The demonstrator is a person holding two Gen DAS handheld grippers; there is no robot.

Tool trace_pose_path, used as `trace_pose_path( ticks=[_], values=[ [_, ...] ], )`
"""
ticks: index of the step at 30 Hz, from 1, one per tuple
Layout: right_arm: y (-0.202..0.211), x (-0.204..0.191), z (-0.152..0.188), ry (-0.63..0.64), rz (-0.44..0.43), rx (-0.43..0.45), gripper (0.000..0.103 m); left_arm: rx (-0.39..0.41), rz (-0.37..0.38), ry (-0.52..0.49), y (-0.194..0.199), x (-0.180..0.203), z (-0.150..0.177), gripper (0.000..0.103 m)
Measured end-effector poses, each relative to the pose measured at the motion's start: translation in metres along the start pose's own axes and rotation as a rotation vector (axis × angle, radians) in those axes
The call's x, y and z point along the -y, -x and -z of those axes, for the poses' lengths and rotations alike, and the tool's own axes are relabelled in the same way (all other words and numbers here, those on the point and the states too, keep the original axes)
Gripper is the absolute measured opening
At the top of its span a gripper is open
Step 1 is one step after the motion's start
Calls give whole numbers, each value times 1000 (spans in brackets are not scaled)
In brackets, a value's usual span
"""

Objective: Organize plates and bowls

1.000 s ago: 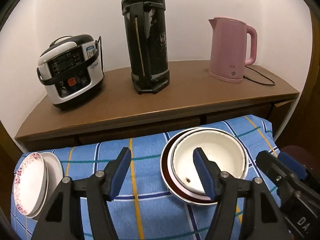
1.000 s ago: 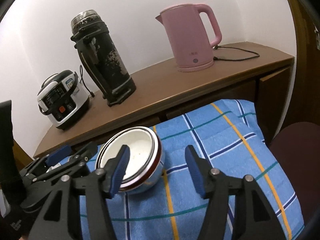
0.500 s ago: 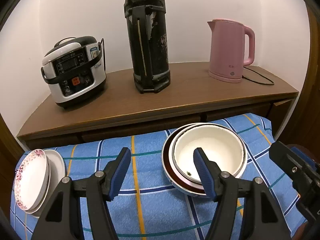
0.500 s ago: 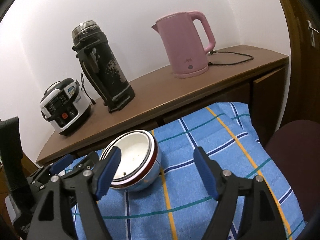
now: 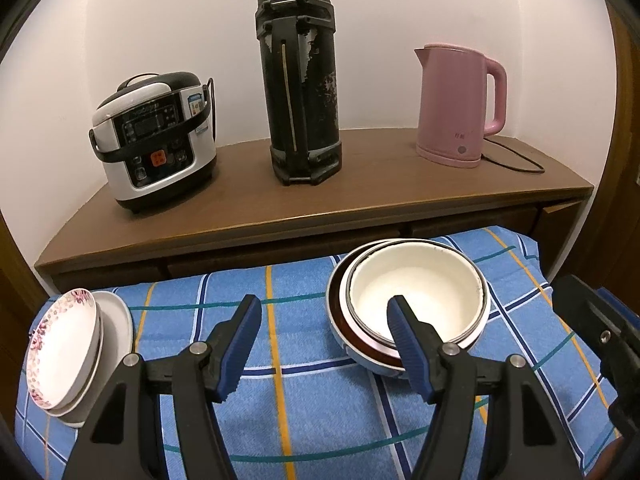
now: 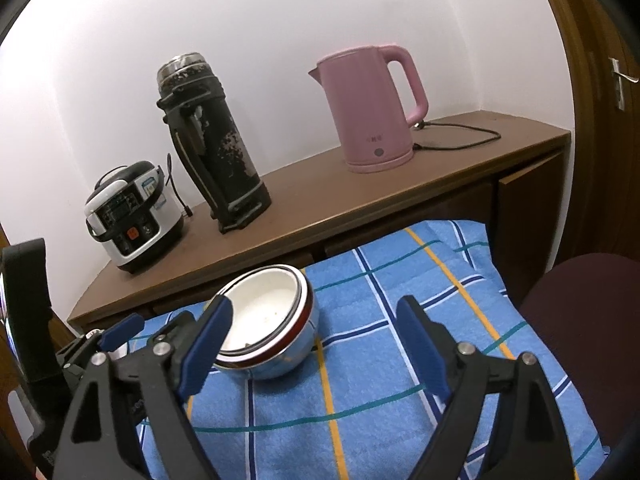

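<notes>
Bowls [image 5: 412, 300] nested beyond left gripper [image 5: 324, 344] and right gripper [image 6: 316, 344], both wide open, empty.

Blue checked cloth [image 5: 320, 408] bearing nested bowls [image 5: 412, 300] and stacked plates [image 5: 68, 344], well apart

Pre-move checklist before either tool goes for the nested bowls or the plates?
1. Left tool open and holding nothing: ok.
2. Right tool open and holding nothing: ok.
3. Nested bowls seated one inside the other on the blue checked cloth: ok, though the stack leans.
4. Inner bowl clean: not ok, dark specks show inside it in the right wrist view.
5. Plate stack stable at the cloth's left edge: cannot tell, it sits tilted.
6. Right tool's path to the bowls unobstructed: not ok, the left tool sits close beside them.
</notes>
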State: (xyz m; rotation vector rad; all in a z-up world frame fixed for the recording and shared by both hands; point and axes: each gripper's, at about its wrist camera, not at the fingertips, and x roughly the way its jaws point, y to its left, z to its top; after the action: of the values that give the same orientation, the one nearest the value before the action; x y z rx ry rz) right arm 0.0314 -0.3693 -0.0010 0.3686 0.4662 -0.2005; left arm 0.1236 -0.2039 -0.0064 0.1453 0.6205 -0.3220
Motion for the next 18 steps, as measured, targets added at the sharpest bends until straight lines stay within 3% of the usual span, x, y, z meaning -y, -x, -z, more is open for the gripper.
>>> trace_pose_path(
  ticks=[12,15,18],
  values=[
    [9,2,12,4,9,-6,86,-1,-2,21,8,-8,13,68],
    [10,1,15,12,12,-8,86,5,-27,10,10,-8,17,75],
    [12,0,17,17,2,-11,86,14,-22,27,13,-11,19,76]
  ],
)
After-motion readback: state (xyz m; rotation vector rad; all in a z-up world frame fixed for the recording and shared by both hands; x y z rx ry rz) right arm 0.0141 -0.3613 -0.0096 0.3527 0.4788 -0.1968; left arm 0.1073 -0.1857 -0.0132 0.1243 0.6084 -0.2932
